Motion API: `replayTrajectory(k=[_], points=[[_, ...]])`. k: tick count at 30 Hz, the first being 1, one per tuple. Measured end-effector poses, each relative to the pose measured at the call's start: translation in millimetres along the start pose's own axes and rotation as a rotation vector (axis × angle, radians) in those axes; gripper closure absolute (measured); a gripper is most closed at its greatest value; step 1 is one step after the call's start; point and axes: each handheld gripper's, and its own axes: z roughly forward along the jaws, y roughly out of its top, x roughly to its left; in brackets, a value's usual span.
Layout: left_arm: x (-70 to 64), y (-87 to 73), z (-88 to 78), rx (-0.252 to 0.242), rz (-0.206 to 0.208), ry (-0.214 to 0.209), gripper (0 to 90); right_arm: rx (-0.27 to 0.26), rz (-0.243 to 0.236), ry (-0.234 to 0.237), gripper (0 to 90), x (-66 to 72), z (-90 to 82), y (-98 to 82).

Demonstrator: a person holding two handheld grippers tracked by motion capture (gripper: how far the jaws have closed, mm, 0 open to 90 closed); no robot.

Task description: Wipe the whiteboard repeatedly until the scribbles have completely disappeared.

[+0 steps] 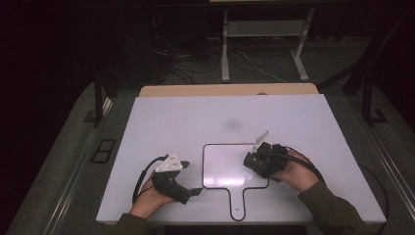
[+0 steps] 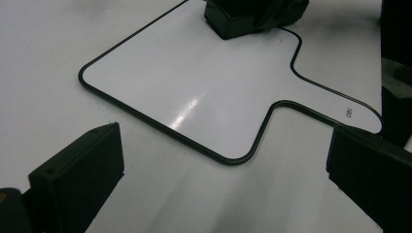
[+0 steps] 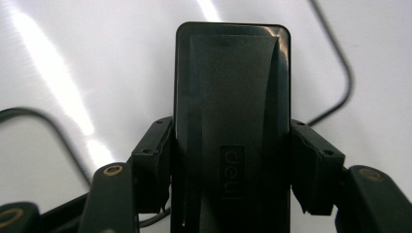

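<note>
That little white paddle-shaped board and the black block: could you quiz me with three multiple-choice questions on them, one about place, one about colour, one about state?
1. Where does the black block sit?
A. over the whiteboard
B. on the floor
C. beside the left gripper

2. What colour is the whiteboard's edge line?
A. red
B. black
C. green

3. How are the right gripper's jaws?
A. wide open, nothing between
B. shut on the block
C. shut on a cable

Answers: 1 A, the high view shows it above the board's right part. 2 B, a dark outline rings it. 3 B, both pads press its sides.

the black block [image 3: 232, 126] in my right claw [image 3: 232, 160] runs off the bottom edge, hiding the board [image 3: 330, 73] beneath; its embossed mark perhaps reads "deli".
</note>
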Motion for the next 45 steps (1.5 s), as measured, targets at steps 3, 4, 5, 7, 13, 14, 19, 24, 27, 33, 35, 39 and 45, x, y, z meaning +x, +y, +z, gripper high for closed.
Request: replayTrajectory(k=[3,4,5,7,13,14,19,24,27,33,35,39,45], points=[[-0.4,0.1,-0.3,0.004,0.002,0.000,0.0,-0.001,-0.013,0.022,38.8,7.0,-1.7,-1.8],[-0.5,0.1,-0.3,0.003,0.001,-0.001,0.0,-0.004,-0.014,0.029,38.9,9.5,-2.0,-2.3],[-0.5,0.1,-0.4,0.002,0.001,-0.001,0.0,-0.003,-0.016,0.035,38.8,11.7,-2.6,-2.7],[-0.4,0.1,-0.2,0.003,0.001,0.000,0.0,-0.005,-0.030,0.047,38.9,15.3,-3.1,-2.8],[-0.3,0.0,-0.4,-0.003,0.001,0.001,0.0,-0.011,-0.057,0.086,38.8,24.8,-3.2,0.7],[-0.2,0.0,-0.6,-0.001,0.003,0.000,0.0,-0.008,-0.055,0.086,38.8,24.7,-3.2,1.0],[0.2,-0.2,-0.5,0.000,0.002,0.000,0.0,-0.017,-0.029,0.076,38.8,15.9,-1.6,0.6],[0.8,-0.4,-0.5,-0.002,-0.004,-0.001,0.0,-0.043,-0.010,0.102,38.8,5.9,0.1,-1.7],[1.3,-0.7,-0.4,-0.005,-0.005,-0.002,0.0,-0.064,0.005,0.123,38.8,0.1,-0.3,-4.4],[1.9,-1.3,-1.4,-0.005,-0.005,0.001,0.0,-0.098,0.036,0.146,38.8,-8.4,-5.5,-6.1],[2.4,-1.3,-1.7,-0.008,-0.005,0.001,0.0,-0.103,0.039,0.149,38.8,-9.9,-7.2,-5.7],[2.3,-0.6,-2.3,-0.023,-0.004,0.001,0.0,-0.118,0.055,0.157,38.8,-12.7,-11.3,-4.3],[3.0,-0.5,-1.9,-0.019,-0.005,0.002,0.0,-0.140,0.064,0.147,38.9,-20.2,-16.8,-2.1]])
